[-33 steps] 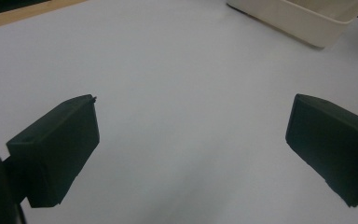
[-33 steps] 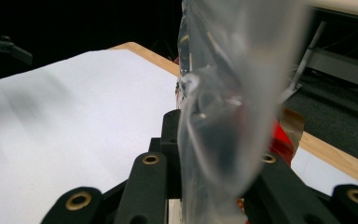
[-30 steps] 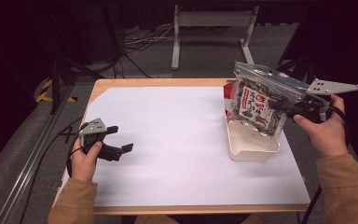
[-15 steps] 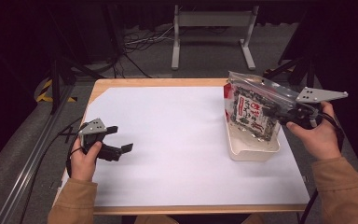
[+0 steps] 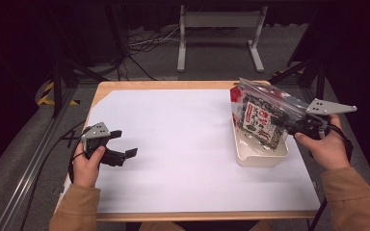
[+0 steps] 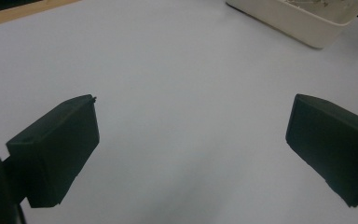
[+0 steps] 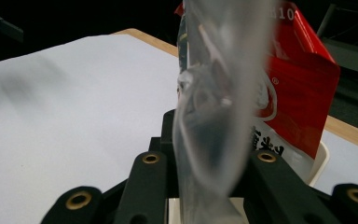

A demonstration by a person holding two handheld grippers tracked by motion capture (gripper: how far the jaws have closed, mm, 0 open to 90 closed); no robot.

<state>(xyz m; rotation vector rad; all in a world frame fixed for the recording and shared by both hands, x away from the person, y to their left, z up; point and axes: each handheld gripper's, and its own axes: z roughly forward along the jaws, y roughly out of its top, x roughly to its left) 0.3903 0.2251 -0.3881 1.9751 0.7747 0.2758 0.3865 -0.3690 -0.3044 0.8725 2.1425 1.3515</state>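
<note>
The right gripper [image 5: 282,122] has its jaws clenched on a clear zip bag [image 5: 262,115] of dark, red-labelled contents, holding it tilted above the white tray [image 5: 260,156] at the counter's [image 5: 173,139] right side. A red packet [image 7: 298,79] stands just behind the bag. The left gripper [image 5: 123,144] rests near the left edge, jaws released and empty.

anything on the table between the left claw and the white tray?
No. In the high view, just bare white table cover lies between the left claw and the tray; the left gripper view shows the same bare stretch.
</note>
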